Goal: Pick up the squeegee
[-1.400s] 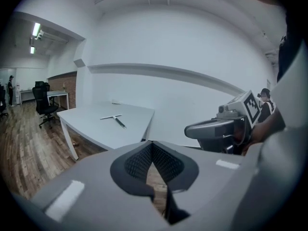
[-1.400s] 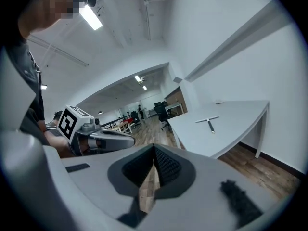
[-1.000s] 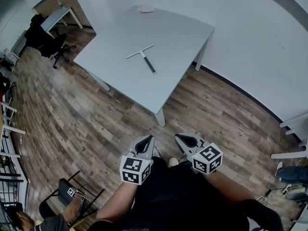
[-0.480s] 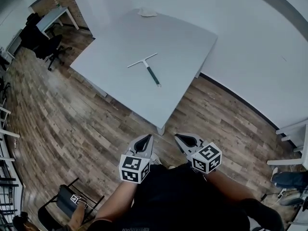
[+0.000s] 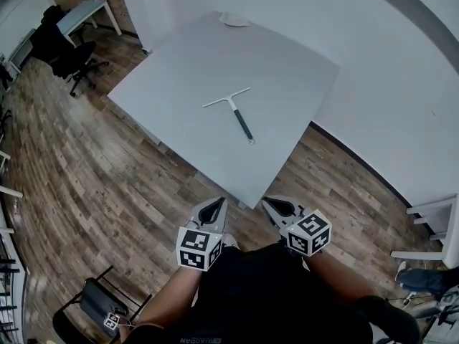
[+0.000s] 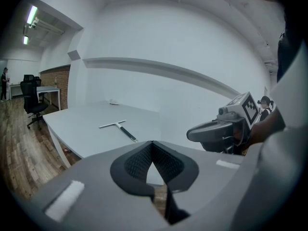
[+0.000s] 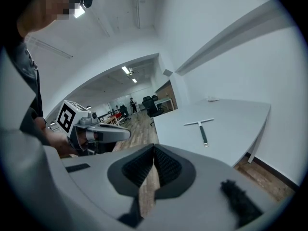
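Observation:
A squeegee [image 5: 234, 110] with a white blade bar and a dark handle lies flat in the middle of a pale grey table [image 5: 179, 70]. It also shows far ahead as the squeegee [image 6: 118, 128] in the left gripper view and the squeegee [image 7: 202, 128] in the right gripper view. My left gripper [image 5: 215, 205] and right gripper [image 5: 271, 206] hang side by side over the wood floor, short of the table's near corner. Both are shut with nothing between their jaws. The left gripper [image 6: 153, 144] and right gripper [image 7: 154, 149] show their tips touching.
A small white object [image 5: 234, 20] lies at the table's far edge by the white wall. Wood plank floor [image 5: 79, 170] spreads to the left. An office chair [image 5: 68, 59] and a desk [image 5: 82, 13] stand at the far left, a black chair [image 5: 100, 307] at the lower left.
The table and squeegee have slid lower and to the right in the head view and look larger. Both grippers stay shut, side by side.

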Demonstrator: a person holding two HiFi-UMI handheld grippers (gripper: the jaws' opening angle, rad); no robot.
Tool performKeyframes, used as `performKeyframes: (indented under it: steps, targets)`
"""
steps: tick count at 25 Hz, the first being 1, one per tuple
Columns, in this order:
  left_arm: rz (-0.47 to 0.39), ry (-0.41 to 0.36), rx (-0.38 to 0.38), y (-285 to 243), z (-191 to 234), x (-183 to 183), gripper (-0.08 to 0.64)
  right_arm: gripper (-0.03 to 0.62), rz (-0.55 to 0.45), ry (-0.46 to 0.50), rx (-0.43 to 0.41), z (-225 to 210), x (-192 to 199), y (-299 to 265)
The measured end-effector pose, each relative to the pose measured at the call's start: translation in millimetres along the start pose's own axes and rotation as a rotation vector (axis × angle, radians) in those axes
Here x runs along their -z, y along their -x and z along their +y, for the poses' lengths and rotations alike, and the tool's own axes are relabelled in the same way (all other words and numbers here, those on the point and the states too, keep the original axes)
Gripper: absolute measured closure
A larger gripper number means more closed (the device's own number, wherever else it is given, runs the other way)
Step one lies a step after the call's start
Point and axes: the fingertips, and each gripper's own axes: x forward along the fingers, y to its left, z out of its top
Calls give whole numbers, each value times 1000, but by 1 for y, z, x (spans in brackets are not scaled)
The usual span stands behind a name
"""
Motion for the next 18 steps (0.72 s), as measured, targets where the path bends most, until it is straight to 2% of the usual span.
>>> performKeyframes:
  steps: [10, 18]
  targets:
    - [5, -11, 49, -19, 35, -8, 552, 586, -13, 2, 64, -18, -24, -33]
    - [6, 8, 40, -27, 40, -4, 552, 586, -18, 21, 76, -29, -32, -38]
